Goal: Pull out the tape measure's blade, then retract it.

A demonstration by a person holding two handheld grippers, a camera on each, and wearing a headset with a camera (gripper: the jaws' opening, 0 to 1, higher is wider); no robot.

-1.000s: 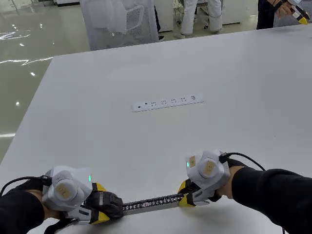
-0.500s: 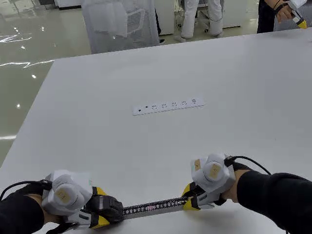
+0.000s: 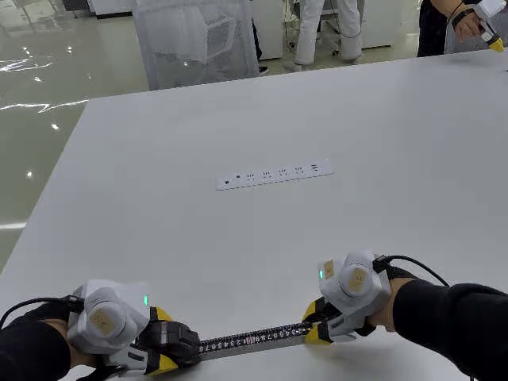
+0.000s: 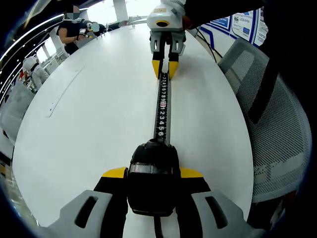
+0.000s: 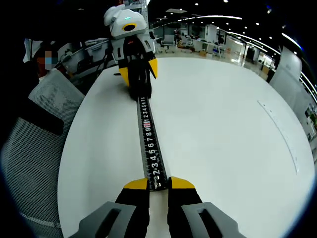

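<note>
Pull-out step in hand.

- The black tape measure case (image 4: 153, 181) is clamped between the jaws of the left hand-held gripper (image 3: 165, 341), low over the near edge of the white table (image 3: 238, 111).
- The blade (image 5: 148, 134) is drawn out of the case toward the right and runs straight along the table surface. Whether it touches the surface cannot be told.
- The blade's free end is pinched in the jaws of the right hand-held gripper (image 5: 159, 184), which are closed on it.
- The printed numbers are readable along the whole exposed run.
- A white power strip (image 3: 274, 173) lies well apart, toward the middle of the table, and is not involved.

Judgement: the extension is taken as partly done; retraction is not yet begun.

What the next move calls for:
- The case is to be held firm.
- The right hand-held gripper is either to be carried further out along the blade's own line or, if enough is out, brought back toward the case.
- The return is best guided, with the tip kept pinched until the hook meets the case mouth, so that a snap-back is avoided.

The state of the lock cannot be told.
</note>
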